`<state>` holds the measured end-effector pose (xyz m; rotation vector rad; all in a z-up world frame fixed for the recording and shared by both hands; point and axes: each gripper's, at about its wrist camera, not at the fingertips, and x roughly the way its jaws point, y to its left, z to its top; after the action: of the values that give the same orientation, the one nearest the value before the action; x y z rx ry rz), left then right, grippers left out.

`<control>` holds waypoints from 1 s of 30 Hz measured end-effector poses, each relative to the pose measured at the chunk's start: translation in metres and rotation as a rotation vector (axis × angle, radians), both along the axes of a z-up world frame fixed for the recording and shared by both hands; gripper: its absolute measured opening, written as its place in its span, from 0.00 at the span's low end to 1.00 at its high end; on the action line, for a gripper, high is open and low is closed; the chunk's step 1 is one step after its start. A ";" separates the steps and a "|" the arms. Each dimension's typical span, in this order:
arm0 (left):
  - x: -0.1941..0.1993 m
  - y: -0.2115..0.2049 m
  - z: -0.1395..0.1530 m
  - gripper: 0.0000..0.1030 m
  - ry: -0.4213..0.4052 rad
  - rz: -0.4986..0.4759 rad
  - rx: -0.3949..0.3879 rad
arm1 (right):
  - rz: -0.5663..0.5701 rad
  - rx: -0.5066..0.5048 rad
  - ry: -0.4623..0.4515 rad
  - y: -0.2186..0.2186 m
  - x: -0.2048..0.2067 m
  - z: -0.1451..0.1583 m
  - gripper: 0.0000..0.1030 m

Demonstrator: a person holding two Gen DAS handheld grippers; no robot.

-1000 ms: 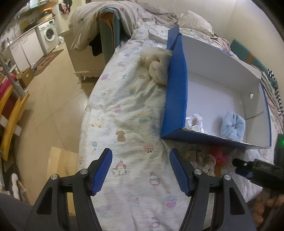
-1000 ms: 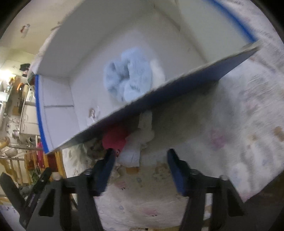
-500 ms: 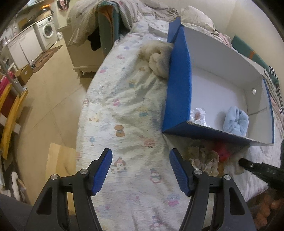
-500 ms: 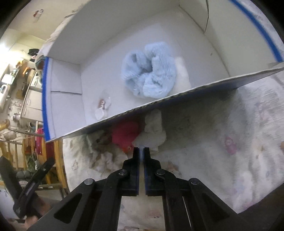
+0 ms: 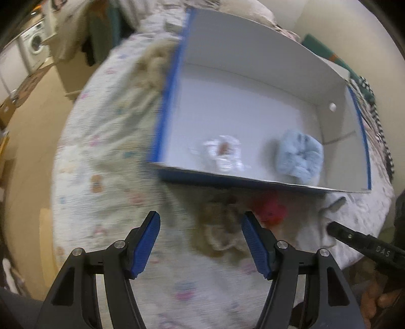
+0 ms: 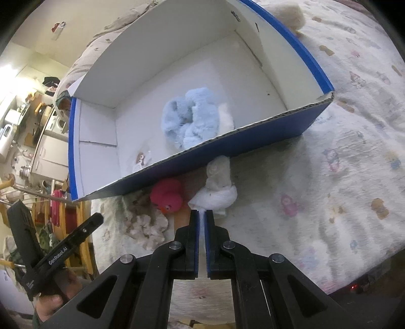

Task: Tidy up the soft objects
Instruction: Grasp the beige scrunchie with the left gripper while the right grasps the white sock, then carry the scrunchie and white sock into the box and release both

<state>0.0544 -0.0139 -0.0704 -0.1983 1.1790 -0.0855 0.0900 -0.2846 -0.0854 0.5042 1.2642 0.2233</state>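
Observation:
A blue box with a white inside [image 5: 164, 106] [image 6: 291, 121] lies on the bed. In it are a light blue fluffy toy [image 5: 300, 158] [image 6: 191, 119] and a small plastic-wrapped item [image 5: 224, 153] [image 6: 140, 162]. In front of the box lie a red plush duck [image 6: 168, 196] [image 5: 270, 213], a beige fluffy item [image 5: 221, 231] [image 6: 144, 221] and a white soft toy [image 6: 219, 187]. My right gripper [image 6: 201, 213] is shut on the white toy's near edge. My left gripper [image 5: 200, 238] is open and empty, just short of the beige item.
A cream fluffy toy [image 5: 154, 63] [image 6: 288, 11] lies on the sheet by the box's far side. The bed's edge drops to the floor [image 5: 27, 141] at the left. A washing machine [image 5: 33, 48] stands far left.
My right gripper closed on the white toy's edge and pulled back slightly. My left gripper moved forward and right toward the beige item, staying open.

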 end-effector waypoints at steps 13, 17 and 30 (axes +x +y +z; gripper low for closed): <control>0.015 -0.040 -0.015 0.07 0.023 -0.113 -0.017 | 0.005 -0.003 0.004 -0.003 0.002 -0.004 0.06; 0.013 -0.023 0.004 0.07 -0.034 -0.078 -0.055 | 0.009 0.002 -0.003 -0.003 0.001 -0.002 0.06; -0.011 0.021 0.018 0.06 -0.053 -0.028 -0.072 | 0.065 -0.030 -0.044 0.016 -0.013 0.002 0.06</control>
<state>0.0436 0.0074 -0.0527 -0.2416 1.1269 -0.1573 0.0768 -0.2686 -0.0834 0.4307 1.2406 0.2686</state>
